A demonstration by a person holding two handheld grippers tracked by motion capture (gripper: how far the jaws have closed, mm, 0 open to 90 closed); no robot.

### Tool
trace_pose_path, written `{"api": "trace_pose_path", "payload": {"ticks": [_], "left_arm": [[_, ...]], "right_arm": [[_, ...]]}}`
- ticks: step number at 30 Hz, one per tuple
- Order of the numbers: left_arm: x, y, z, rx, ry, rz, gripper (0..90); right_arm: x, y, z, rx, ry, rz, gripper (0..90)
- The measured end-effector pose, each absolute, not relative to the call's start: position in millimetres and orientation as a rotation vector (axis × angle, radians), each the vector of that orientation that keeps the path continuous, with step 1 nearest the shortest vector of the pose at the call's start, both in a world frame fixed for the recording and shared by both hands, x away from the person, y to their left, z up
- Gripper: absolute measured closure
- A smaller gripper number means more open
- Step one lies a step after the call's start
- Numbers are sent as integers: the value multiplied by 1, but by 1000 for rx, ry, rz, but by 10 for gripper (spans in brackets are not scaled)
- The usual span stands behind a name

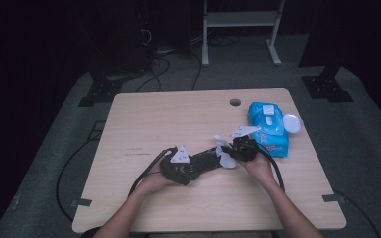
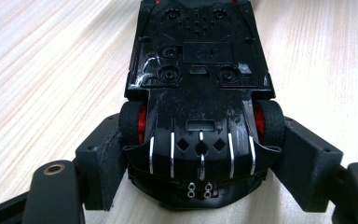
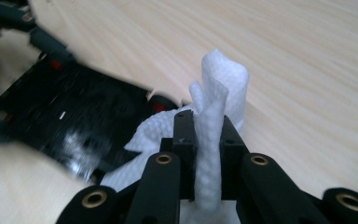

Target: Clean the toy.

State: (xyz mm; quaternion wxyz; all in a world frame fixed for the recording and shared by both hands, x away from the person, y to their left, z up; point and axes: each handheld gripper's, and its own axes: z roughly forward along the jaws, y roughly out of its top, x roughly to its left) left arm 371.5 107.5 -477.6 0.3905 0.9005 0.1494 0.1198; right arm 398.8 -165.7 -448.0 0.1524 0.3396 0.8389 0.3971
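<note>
A black toy car lies belly up, showing its underside and red wheel hubs. My left gripper is shut on it, one jaw pressed against each side at the wheels. In the high view the car spans the gap between my left gripper and my right gripper, low over the table's front middle. My right gripper is shut on a white wet wipe, which stands up between the jaws and trails down beside the blurred car.
A blue pack of wet wipes with its white lid flipped open lies at the right of the wooden table, just beyond my right hand. A round cable hole sits near the far edge.
</note>
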Motion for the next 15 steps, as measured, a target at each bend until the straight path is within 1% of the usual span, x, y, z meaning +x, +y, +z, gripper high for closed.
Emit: {"api": "trace_pose_path", "payload": {"ticks": [4,8,12,15], "left_arm": [[370,106,-477,2290,377,317,246],[370,105,-477,2298,374,330,245],[370,105,-477,2294,382,325,245],[370,105,-477,2297,371,328,245]], "right_arm": [[384,-172,-449,939,2426,1125,811],[373,-165,-451,897,2434,1148,810],[370,-161,-451,862,2440,1167,811],[372,-171,-451,895,2417,1129,810]]}}
